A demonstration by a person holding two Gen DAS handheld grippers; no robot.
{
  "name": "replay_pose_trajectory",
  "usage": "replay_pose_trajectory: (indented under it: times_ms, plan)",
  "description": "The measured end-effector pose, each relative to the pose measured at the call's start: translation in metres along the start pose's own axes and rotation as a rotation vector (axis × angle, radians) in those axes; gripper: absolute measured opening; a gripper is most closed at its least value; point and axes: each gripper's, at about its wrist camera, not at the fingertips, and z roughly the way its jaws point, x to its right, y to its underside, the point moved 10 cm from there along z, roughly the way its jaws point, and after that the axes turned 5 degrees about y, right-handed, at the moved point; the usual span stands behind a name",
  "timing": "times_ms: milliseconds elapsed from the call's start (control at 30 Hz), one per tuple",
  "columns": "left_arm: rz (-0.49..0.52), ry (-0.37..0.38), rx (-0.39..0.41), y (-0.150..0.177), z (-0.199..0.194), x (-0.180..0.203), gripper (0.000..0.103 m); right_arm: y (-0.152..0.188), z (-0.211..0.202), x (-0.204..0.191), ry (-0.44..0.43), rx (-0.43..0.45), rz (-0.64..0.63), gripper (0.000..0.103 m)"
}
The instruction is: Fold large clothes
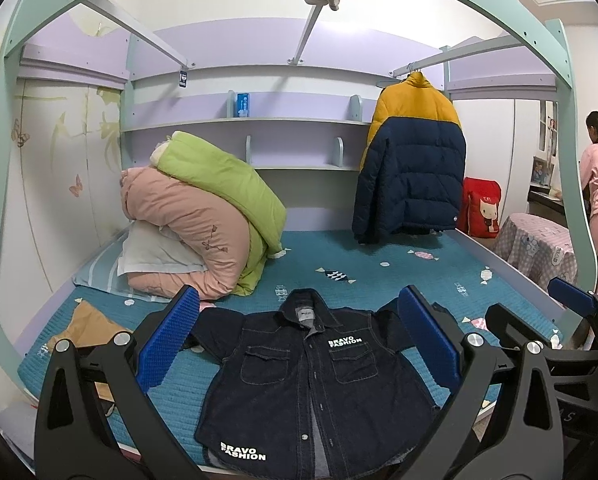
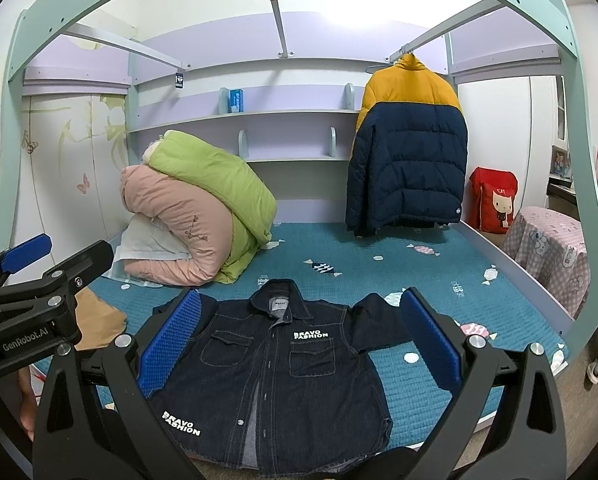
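At the left of the frame, folded pink and green quilts [image 1: 203,216] are being kept piled on a pillow against the wall. In the lower centre, a dark denim jacket [image 1: 315,384] is being displayed flat, front up and collar toward the far side, on the teal bed cover [image 1: 379,264]. The left gripper [image 1: 299,344] is being held spread wide above the jacket, gripping nothing; the right gripper [image 2: 299,340] is likewise being held wide open over it, empty. At the upper right, a yellow and navy puffer coat [image 1: 413,160] is being hung from a rail.
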Motion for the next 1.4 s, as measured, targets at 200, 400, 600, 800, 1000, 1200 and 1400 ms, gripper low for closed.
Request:
replay_pose_trajectory:
  times_ms: [200,400,600,800,1000,1200,1400]
  plan:
    - [0.002,-0.001,-0.001,0.001,0.000,0.000,0.099,0.002,0.001,-0.001,-0.003,-0.001,0.002,0.096]
    - [0.019,-0.053,0.006,0.008,0.004,-0.007,0.099,0.010,0.006,-0.011,-0.018,-0.007,-0.001,0.096]
    - [0.030,-0.153,0.026,0.008,-0.004,-0.024,0.099,0.009,0.020,-0.037,-0.084,-0.019,-0.008,0.096]
    - [0.008,-0.241,0.018,0.008,-0.005,-0.054,0.099,0.007,0.037,-0.065,-0.163,-0.044,-0.029,0.096]
    - [-0.017,-0.273,-0.016,0.006,0.011,-0.069,0.099,0.006,0.053,-0.073,-0.200,-0.075,-0.047,0.096]
    - [-0.013,-0.261,-0.042,0.006,0.031,-0.066,0.099,0.009,0.065,-0.065,-0.196,-0.103,-0.040,0.096]
    - [-0.008,-0.236,-0.081,0.011,0.057,-0.056,0.099,0.014,0.086,-0.053,-0.175,-0.139,-0.038,0.096]
